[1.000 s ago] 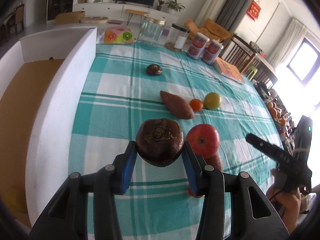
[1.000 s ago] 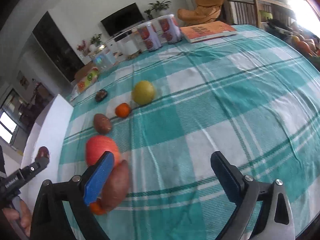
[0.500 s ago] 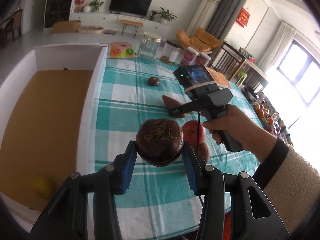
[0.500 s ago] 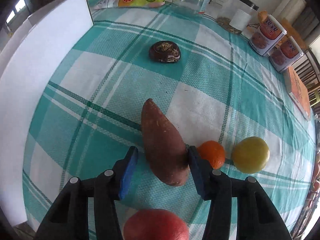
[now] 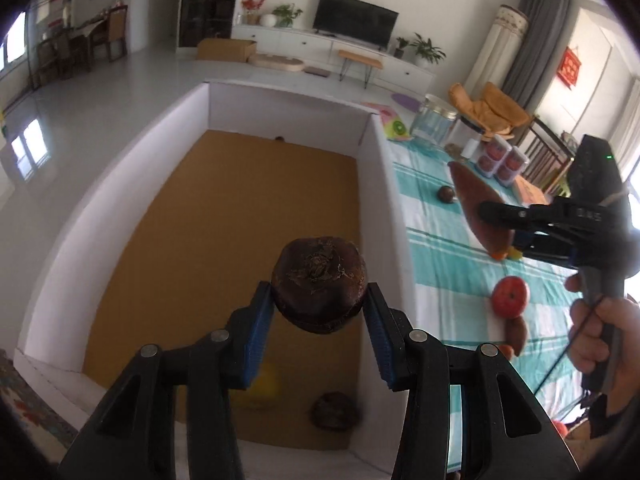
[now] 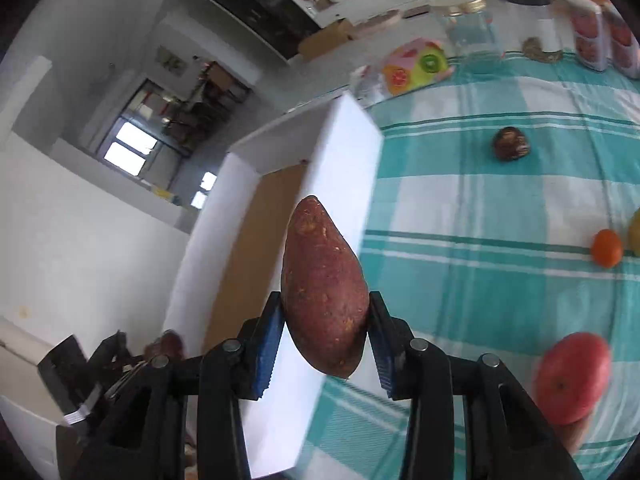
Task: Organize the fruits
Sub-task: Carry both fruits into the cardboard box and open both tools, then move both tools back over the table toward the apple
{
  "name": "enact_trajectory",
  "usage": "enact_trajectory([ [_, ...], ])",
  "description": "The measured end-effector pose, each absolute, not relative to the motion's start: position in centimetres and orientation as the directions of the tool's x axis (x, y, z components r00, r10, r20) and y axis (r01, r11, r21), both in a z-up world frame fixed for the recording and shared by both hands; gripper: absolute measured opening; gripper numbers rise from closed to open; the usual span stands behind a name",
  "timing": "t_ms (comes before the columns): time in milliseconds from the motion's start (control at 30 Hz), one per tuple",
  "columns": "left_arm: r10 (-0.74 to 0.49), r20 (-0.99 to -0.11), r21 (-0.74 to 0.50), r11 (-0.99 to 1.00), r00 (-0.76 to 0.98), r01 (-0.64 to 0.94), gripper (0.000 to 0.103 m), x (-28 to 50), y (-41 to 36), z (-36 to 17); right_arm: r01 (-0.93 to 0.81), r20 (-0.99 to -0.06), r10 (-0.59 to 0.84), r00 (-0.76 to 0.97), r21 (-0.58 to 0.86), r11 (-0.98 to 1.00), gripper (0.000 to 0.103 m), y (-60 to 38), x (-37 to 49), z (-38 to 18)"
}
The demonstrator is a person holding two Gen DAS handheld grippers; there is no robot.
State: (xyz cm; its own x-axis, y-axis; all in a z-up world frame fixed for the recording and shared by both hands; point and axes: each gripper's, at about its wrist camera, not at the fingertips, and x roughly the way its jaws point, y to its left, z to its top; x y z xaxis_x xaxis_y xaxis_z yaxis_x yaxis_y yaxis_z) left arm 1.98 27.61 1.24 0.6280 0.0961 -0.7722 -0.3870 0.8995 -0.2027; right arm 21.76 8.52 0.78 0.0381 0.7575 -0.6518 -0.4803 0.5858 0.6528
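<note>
My left gripper (image 5: 319, 306) is shut on a dark brown round fruit (image 5: 319, 282) and holds it above the white box (image 5: 390, 216) with a brown floor. A yellow fruit (image 5: 262, 386) and another dark fruit (image 5: 335, 411) lie in the box's near end. My right gripper (image 6: 324, 328) is shut on a sweet potato (image 6: 324, 288), lifted off the table beside the box wall (image 6: 340, 168); it also shows in the left wrist view (image 5: 476, 208). A red apple (image 6: 572, 376), an orange (image 6: 607, 253) and a dark fruit (image 6: 511, 143) lie on the teal checked cloth (image 6: 480, 280).
Jars (image 6: 466, 24), cans (image 6: 588, 36) and a fruit-print pack (image 6: 416, 65) stand at the table's far end. A second sweet potato (image 5: 516, 332) lies by the apple (image 5: 510, 296). A yellow fruit (image 6: 634, 232) sits at the right edge.
My left gripper has carried the dark fruit left, from over the cloth to over the box. My right gripper closed on the sweet potato and lifted it toward the box.
</note>
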Motion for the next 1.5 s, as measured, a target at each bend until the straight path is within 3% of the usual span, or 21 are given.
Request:
enact_trajectory([
  [100,0.154,-0.801,-0.167,0.871,0.579,-0.462,0.047,1.2,30.0,-0.4,-0.517,-0.643,0.764,-0.048,0.671,0.532,0.041,14.2,18.1,-0.2],
  [200,0.182,-0.821,-0.140,0.855,0.541,-0.500,0.047,0.5,31.1,-1.7,-0.571,-0.692,0.717,-0.082,0.622,0.536,0.041,18.4,15.0,-2.2],
  [300,0.214,-0.833,-0.102,0.848,0.511,-0.521,0.048,0.4,31.3,-2.7,-0.643,-0.745,0.666,-0.022,0.521,0.562,0.043,20.1,13.2,-2.6],
  [367,0.227,-0.841,-0.081,0.844,0.491,-0.530,0.048,0.6,31.4,-3.2,-0.649,-0.729,0.684,-0.024,0.532,0.544,0.044,19.9,13.1,-2.2],
  [467,0.227,-0.838,-0.084,0.846,0.497,-0.527,0.063,1.3,31.3,-3.2,-0.645,-0.697,0.716,0.024,0.537,0.544,0.049,18.0,13.7,-0.7],
  [533,0.246,-0.821,-0.077,0.847,0.515,-0.526,0.083,1.5,30.6,-2.7,-0.663,-0.683,0.725,0.090,0.502,0.555,0.054,16.2,13.7,0.9],
  [700,0.232,-0.763,-0.091,0.885,0.603,-0.456,0.088,1.9,27.0,-0.2,-0.645,-0.642,0.708,0.296,0.412,0.644,0.073,7.8,13.5,3.8],
  [800,0.157,-0.723,-0.113,0.934,0.673,-0.340,0.091,2.3,22.6,1.7,-0.547,-0.621,0.610,0.492,0.325,0.771,0.084,1.1,13.3,3.9],
  [900,0.010,-0.698,-0.160,0.972,0.716,-0.169,0.094,2.7,17.1,2.8,-0.364,-0.626,0.413,0.662,0.214,0.907,0.091,-6.5,13.6,1.5],
  [1100,-0.299,-0.760,-0.277,0.952,0.577,0.129,0.096,5.3,6.6,-0.6,0.026,-0.723,0.033,0.690,0.071,0.997,0.091,-20.1,16.2,-6.2],
  [1167,-0.279,-0.785,-0.237,0.960,0.553,0.149,0.096,6.4,4.6,-2.2,0.116,-0.745,-0.020,0.666,0.078,0.990,0.091,-23.0,16.3,-7.8],
  [1233,-0.228,-0.795,-0.183,0.974,0.562,0.135,0.096,7.3,3.8,-3.7,0.167,-0.748,0.014,0.663,0.167,0.972,0.091,-25.1,16.2,-7.8],
  [1333,-0.144,-0.797,-0.115,0.990,0.586,0.088,0.096,8.8,4.3,-5.7,0.201,-0.733,-0.083,0.675,0.075,0.977,0.091,-24.9,15.9,-7.7],
  [1500,-0.090,-0.785,-0.109,0.994,0.614,0.006,0.096,10.4,6.4,-8.3,0.218,-0.781,-0.116,0.614,0.027,0.976,0.091,-24.6,16.8,-9.8],
])
